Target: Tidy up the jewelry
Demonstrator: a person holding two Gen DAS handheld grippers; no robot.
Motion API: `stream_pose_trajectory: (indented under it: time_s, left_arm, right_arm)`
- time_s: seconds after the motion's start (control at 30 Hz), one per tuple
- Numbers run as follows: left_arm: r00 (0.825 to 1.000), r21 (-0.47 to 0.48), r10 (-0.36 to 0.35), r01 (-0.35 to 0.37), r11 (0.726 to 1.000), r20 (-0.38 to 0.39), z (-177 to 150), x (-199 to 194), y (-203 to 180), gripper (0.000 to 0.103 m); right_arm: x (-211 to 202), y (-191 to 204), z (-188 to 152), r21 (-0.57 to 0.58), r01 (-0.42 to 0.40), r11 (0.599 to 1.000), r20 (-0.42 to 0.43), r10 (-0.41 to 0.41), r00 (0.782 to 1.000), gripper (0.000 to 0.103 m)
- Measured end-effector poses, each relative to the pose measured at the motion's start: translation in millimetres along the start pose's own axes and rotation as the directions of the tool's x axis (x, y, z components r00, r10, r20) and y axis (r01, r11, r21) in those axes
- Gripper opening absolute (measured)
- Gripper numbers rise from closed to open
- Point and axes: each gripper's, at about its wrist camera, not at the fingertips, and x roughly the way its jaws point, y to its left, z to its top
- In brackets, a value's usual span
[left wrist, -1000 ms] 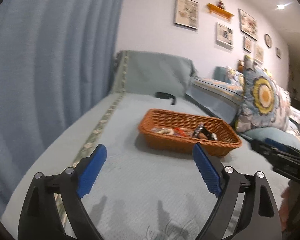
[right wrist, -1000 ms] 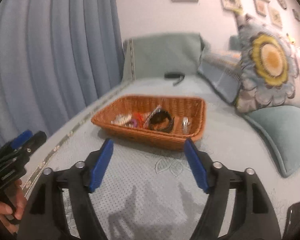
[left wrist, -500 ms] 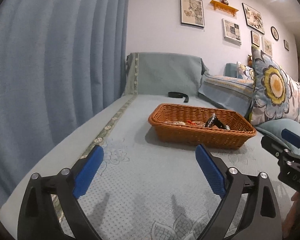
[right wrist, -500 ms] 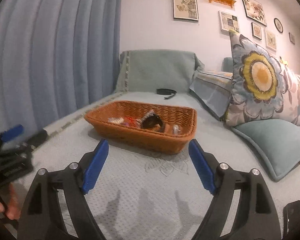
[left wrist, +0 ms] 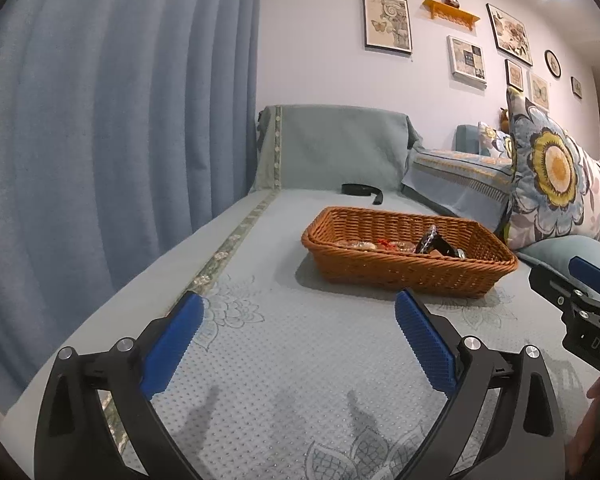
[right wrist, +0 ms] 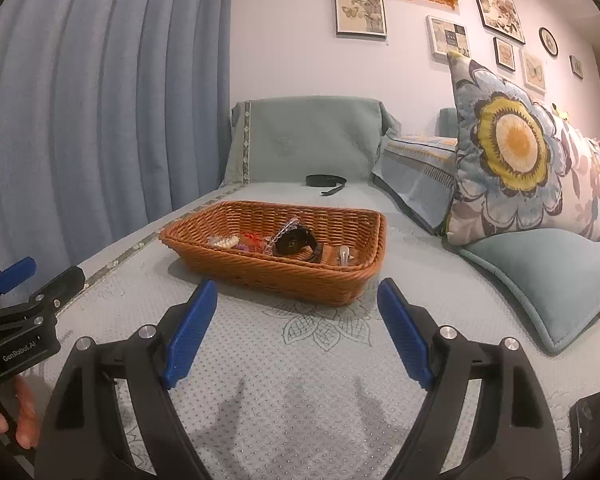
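An orange wicker basket [left wrist: 404, 270] [right wrist: 300, 276] sits on the grey-blue sofa seat. It holds a black watch [right wrist: 296, 242], a pale bead bracelet [right wrist: 225, 242], a red piece [right wrist: 252, 237], a sparkly chain [right wrist: 286, 228] and a small silver clip [right wrist: 343, 257]. My left gripper [left wrist: 300, 322] is open and empty, low over the seat before the basket's left end. My right gripper [right wrist: 296, 318] is open and empty, just short of the basket's near wall. Each gripper shows at the edge of the other's view.
A black strap [left wrist: 362, 190] [right wrist: 326, 181] lies on the seat behind the basket. A flowered cushion [right wrist: 516, 152] and a teal cushion [right wrist: 548, 276] lie to the right. A blue curtain [left wrist: 120, 140] hangs along the left. A dark flat object [right wrist: 590, 420] lies at the lower right.
Both grippers have dropped lower and levelled out, so the views now look across the seat at the basket's side rather than down into it. Both stay open.
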Motion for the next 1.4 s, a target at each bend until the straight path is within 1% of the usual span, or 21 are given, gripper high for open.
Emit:
stream_pose_trajectory:
  time_s: [0.13,0.33,0.7,1.3,1.4]
  left_arm:
    - [1.0,-0.005,0.0,0.0,1.0,0.001,-0.1,-0.4,0.2,0.094]
    - [1.0,-0.003,-0.002,0.002,1.0,0.006,0.3,-0.7,0.3,0.094]
    - [1.0,-0.008,-0.015,0.015,1.0,0.004,1.0,-0.9,-0.4,0.094]
    - [1.0,-0.003,-0.013,0.013,1.0,0.003,1.6,-1.2,-0.3,0.094]
    - [1.0,-0.003,-0.013,0.013,1.0,0.003,1.6,-1.3,-0.4,0.094]
  right_arm:
    - [-1.1,-0.5,0.1,0.005,0.008,1.0,0.005,-0.008,1.0,0.082]
    - [-1.7,0.5,0.2,0.001,0.013,1.0,0.007,-0.013,1.0,0.084]
    - [-1.9,1.1,0.2,-0.001,0.014,1.0,0.005,-0.014,1.0,0.084]
    - [0.2,0.9,-0.9,-0.006,0.013,1.0,-0.003,-0.013,1.0,0.085]
    - [0.8,0.5,-0.7,-0.006,0.014,1.0,-0.005,-0.014,1.0,0.087]
